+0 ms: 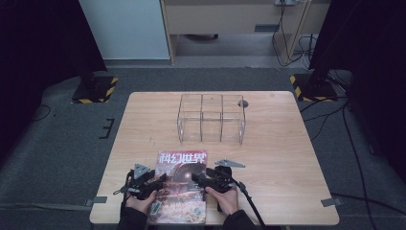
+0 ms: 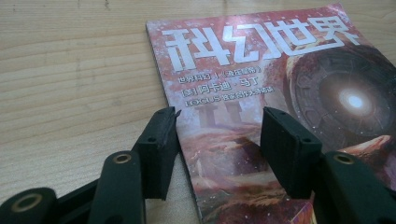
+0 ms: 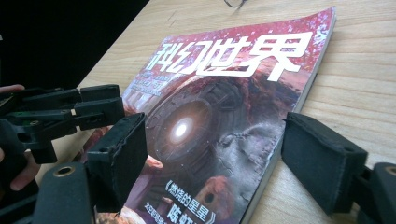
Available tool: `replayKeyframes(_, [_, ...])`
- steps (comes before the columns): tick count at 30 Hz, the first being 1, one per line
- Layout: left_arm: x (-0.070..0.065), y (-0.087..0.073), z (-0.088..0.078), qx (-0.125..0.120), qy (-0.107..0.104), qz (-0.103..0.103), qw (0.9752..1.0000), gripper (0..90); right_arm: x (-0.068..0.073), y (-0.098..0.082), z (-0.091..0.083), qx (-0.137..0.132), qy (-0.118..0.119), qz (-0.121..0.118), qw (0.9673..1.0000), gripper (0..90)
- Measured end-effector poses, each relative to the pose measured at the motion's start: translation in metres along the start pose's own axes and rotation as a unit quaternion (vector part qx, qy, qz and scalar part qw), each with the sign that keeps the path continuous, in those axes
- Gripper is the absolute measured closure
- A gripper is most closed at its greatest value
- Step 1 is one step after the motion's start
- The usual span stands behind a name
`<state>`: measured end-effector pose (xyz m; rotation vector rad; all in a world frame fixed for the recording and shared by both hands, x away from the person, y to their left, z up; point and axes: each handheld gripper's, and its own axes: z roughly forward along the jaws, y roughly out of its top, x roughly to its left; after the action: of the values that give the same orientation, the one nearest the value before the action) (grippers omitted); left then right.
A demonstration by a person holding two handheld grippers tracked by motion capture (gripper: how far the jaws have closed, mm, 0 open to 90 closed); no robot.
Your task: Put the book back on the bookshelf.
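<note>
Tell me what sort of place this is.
Probably a lab or studio set up for recording table work. A lone wooden table stands on grey carpet between dark curtains, hazard-striped stand bases sit at its far corners, and cables trail across the floor.

Both tongs, left (image 1: 162, 178) and right (image 1: 195, 176), point inward toward each other, jaws parted
</note>
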<state>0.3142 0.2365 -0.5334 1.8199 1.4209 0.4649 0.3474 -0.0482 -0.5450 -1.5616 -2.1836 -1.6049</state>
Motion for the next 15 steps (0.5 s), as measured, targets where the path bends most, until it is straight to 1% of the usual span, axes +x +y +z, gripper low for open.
replayKeyframes(2, [0.0,0.0,-0.001,0.001,-0.001,-0.005,1.0,45.5,0.0,0.0,0.0,0.0,0.001,0.002,1.0,22.2])
replayKeyframes(4, [0.0,0.0,-0.001,0.0,-0.004,-0.011,0.9999,45.2,0.0,0.0,0.0,-0.001,0.004,0.015,0.9999,21.6])
replayKeyframes(6, [0.0,0.0,0.0,-0.002,-0.006,-0.009,0.9999,45.2,-0.001,0.001,-0.001,-0.007,0.009,0.027,0.9996,21.8])
replayKeyframes(8, [0.0,0.0,0.0,0.0,0.0,-0.007,1.0,45.2,-0.001,0.002,-0.004,-0.016,0.015,0.03,0.9993,22.3])
replayKeyframes(9, [0.0,0.0,0.0,0.0,-0.001,-0.006,1.0,45.1,0.0,0.002,-0.005,-0.02,0.021,0.036,0.9989,22.6])
replayKeyframes(11, [0.0,0.0,0.0,-0.001,-0.001,-0.005,1.0,45.0,0.0,0.004,-0.008,-0.038,0.036,0.042,0.9978,25.0])
replayKeyframes(14, [0.0,0.0,0.0,-0.002,0.0,-0.002,1.0,44.9,0.004,0.007,-0.012,-0.064,0.067,0.059,0.994,26.6])
replayKeyframes(15, [0.001,0.0,0.001,-0.007,0.0,0.004,1.0,44.9,0.006,0.007,-0.012,-0.07,0.076,0.058,0.993,26.8])
